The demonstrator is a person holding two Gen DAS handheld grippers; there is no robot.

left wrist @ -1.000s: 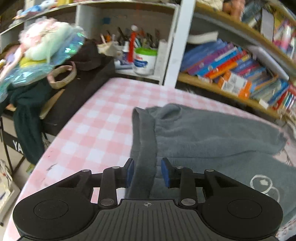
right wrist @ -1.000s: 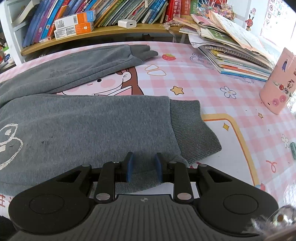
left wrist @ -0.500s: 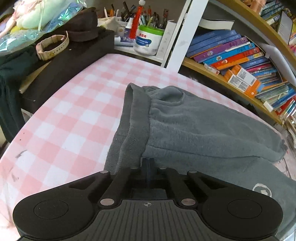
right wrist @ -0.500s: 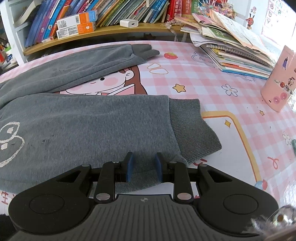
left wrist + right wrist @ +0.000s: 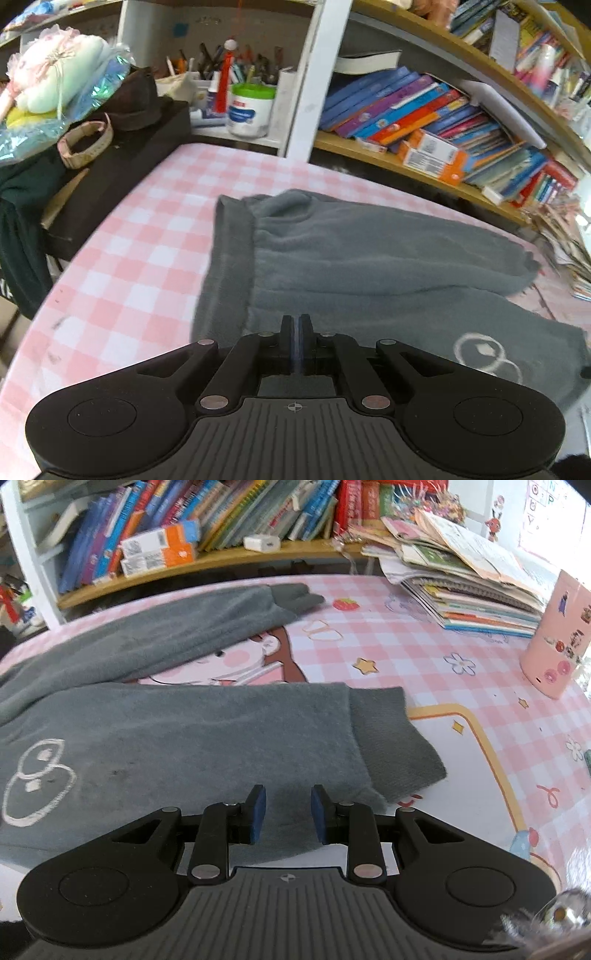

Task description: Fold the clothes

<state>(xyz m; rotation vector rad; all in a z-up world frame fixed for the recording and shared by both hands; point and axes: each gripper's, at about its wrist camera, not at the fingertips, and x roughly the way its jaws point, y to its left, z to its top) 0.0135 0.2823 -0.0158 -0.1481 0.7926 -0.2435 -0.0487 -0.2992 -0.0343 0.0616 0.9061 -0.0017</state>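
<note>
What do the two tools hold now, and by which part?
Right tool: open, holds nothing. Left tool: shut at the grey trousers beside the waistband; a pinch cannot be told.

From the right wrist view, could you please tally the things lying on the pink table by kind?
Grey trousers: 1
Stack of books and papers: 1
Pink cup with stickers: 1
Total: 3

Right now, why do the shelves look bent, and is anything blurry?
Left wrist view: the fisheye lens bows the bookshelf; the tablecloth smears slightly. Right wrist view: the shelf curves too, and the grey trousers look soft.
</note>
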